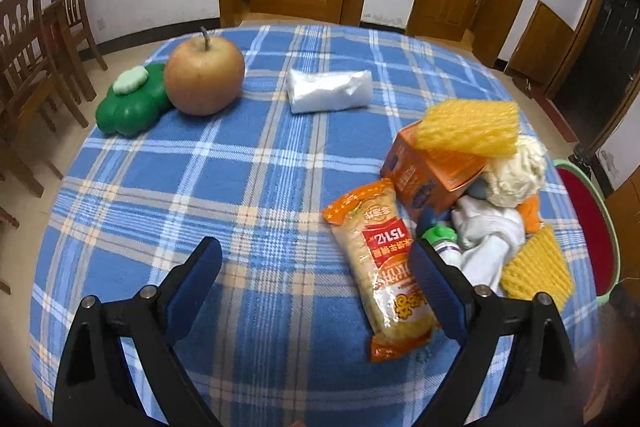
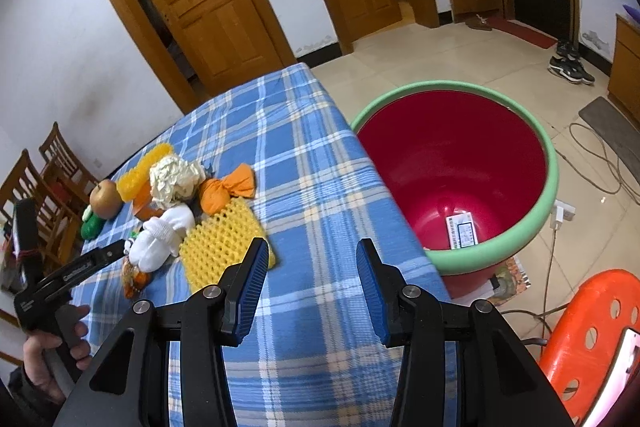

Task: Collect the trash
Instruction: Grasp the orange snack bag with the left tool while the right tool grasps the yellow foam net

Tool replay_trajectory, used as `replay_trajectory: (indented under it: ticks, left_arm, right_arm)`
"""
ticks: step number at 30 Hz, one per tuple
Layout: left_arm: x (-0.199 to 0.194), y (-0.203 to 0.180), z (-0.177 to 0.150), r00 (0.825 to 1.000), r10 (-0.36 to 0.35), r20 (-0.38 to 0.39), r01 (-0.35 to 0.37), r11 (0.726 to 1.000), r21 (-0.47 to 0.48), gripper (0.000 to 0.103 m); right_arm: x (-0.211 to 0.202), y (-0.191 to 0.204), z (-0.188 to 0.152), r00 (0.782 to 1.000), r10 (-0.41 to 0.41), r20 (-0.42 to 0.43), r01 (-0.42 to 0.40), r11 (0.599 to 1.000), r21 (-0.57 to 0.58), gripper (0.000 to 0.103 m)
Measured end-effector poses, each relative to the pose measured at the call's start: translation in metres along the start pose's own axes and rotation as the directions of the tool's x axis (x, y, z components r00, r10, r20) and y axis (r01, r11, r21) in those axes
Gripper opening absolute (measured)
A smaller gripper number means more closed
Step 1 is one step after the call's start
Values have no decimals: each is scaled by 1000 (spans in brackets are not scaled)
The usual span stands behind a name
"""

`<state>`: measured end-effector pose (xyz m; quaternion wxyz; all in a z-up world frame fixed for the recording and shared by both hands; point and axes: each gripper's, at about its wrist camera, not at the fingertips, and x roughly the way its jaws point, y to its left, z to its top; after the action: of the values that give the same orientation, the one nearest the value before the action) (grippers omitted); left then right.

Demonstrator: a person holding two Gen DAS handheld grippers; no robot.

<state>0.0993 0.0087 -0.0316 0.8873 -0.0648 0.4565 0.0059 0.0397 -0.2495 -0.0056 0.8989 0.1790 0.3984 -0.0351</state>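
Observation:
A heap of trash lies on the blue plaid tablecloth (image 1: 248, 167): an orange snack packet (image 1: 380, 267), an orange box (image 1: 428, 175), yellow foam nets (image 1: 468, 127), crumpled paper (image 1: 516, 171), a white cloth (image 1: 492, 235) and a green-capped bottle (image 1: 440, 233). My left gripper (image 1: 316, 267) stands open just above the cloth. Its right finger (image 1: 436, 287) is beside the packet, and the pads do not press on it. My right gripper (image 2: 312, 251) is open and empty over the table's edge, right of a foam net (image 2: 224, 247). The red bin with a green rim (image 2: 552, 179) stands below on the floor.
An apple (image 1: 204, 75), a green clover-shaped object (image 1: 132, 103) and a white plastic roll (image 1: 328, 91) lie at the far side. Wooden chairs (image 1: 36, 39) stand left of the table. An orange stool (image 2: 592, 327), cables (image 2: 600, 163) and shoes (image 2: 572, 67) are on the floor. A small card (image 2: 462, 231) lies inside the bin.

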Motion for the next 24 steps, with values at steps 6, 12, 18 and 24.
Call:
replay_trajectory:
  ticks: [6, 12, 18, 24]
  left_arm:
    - [7, -10, 3, 999, -43, -11, 43, 999, 17, 88]
    - [13, -21, 0, 997, -82, -17, 82, 996, 34, 72]
    - [9, -18, -2, 989, -145, -18, 145, 989, 23, 50]
    - [-1, -5, -9, 988, -154, -13, 154, 988, -5, 48]
  right_arm:
    - [7, 5, -1, 1000, 8, -16, -8, 1000, -13, 47]
    - [14, 10, -4, 999, 23, -34, -24, 999, -27, 47]
    - [26, 18, -4, 997, 45, -66, -48, 997, -55, 47]
    - [38, 27, -4, 993, 66, -97, -74, 994, -86, 47]
